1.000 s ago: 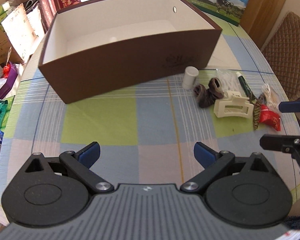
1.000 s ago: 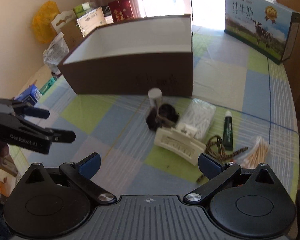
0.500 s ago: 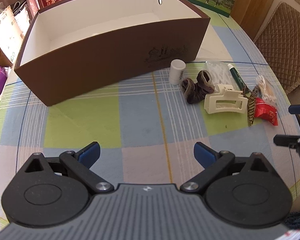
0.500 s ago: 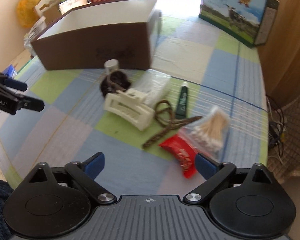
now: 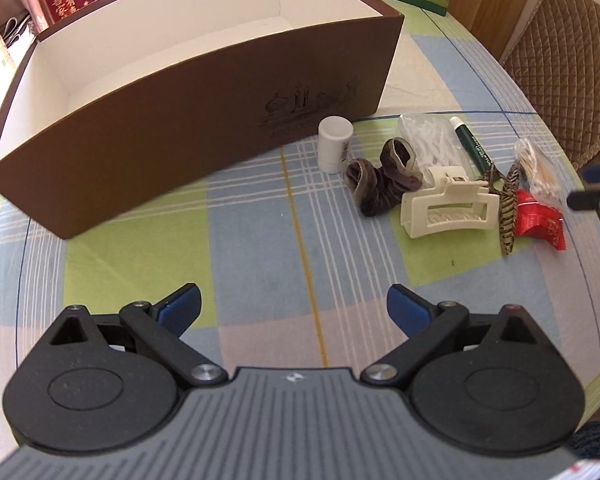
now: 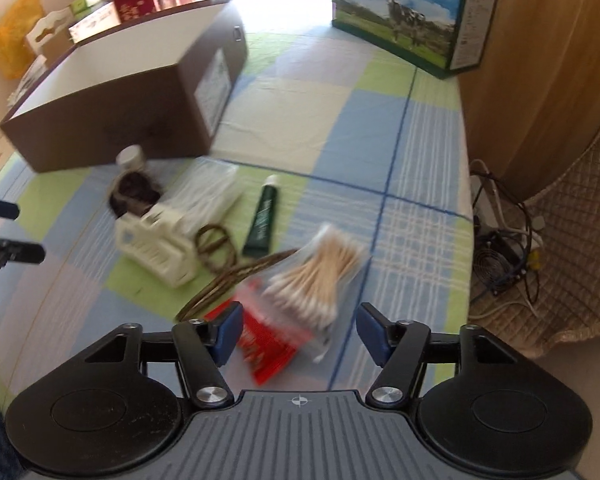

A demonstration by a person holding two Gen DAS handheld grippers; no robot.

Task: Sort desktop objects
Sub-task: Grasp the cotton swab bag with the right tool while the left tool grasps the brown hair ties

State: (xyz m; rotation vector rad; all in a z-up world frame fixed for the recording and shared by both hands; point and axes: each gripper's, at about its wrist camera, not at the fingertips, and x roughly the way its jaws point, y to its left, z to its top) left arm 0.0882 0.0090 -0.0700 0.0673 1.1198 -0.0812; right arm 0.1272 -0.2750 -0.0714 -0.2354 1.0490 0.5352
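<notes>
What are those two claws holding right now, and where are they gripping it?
Nothing yet. The left gripper hangs open over bare tablecloth. The right gripper is closing above the bag of cotton swabs and red packet, its pads touching neither.

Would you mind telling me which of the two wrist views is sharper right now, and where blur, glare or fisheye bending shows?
Left wrist view: sharp; the white hair claw and brown box read crisply, though the box's walls bow from the fisheye. Right wrist view: motion-blurred, worst on the cotton swab bag and red packet; window glare washes out the top centre behind the box.
</notes>
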